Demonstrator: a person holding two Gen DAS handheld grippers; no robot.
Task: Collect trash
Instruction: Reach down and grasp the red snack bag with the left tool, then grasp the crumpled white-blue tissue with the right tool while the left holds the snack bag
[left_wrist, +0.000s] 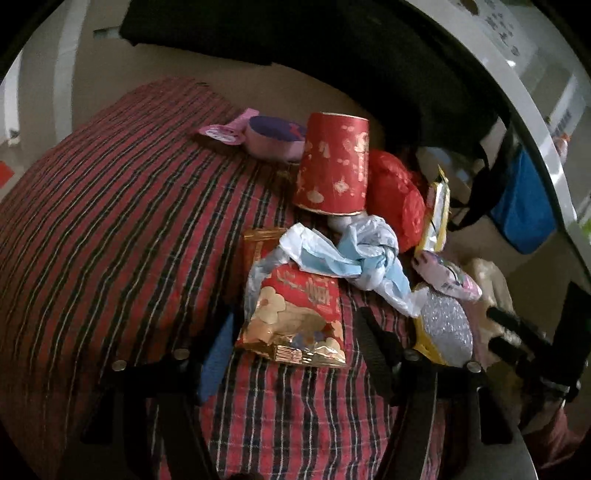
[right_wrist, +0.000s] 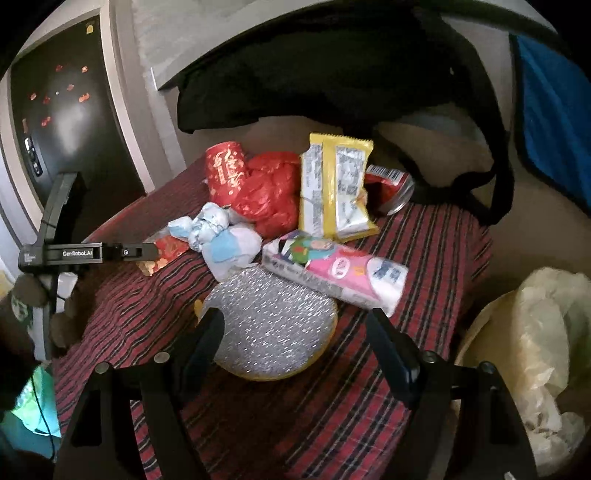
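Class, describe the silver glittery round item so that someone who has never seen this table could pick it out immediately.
Start at the red striped tablecloth with its heap of rubbish. The silver disc lies at the near edge of the heap, just ahead of the open right claw and beside the pink tissue pack. Only it is round, flat and sparkly, with a yellow rim.

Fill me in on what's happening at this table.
A person is clearing trash off a plaid cloth with a gripper in each hand. The left gripper has open jaws either side of a red-gold snack bag, not closed on it. The right gripper hangs open over a silver disc. Nothing is held. A red cup, blue-white bag, yellow wrapper and pink pack lie piled behind; a lined bin waits at right.
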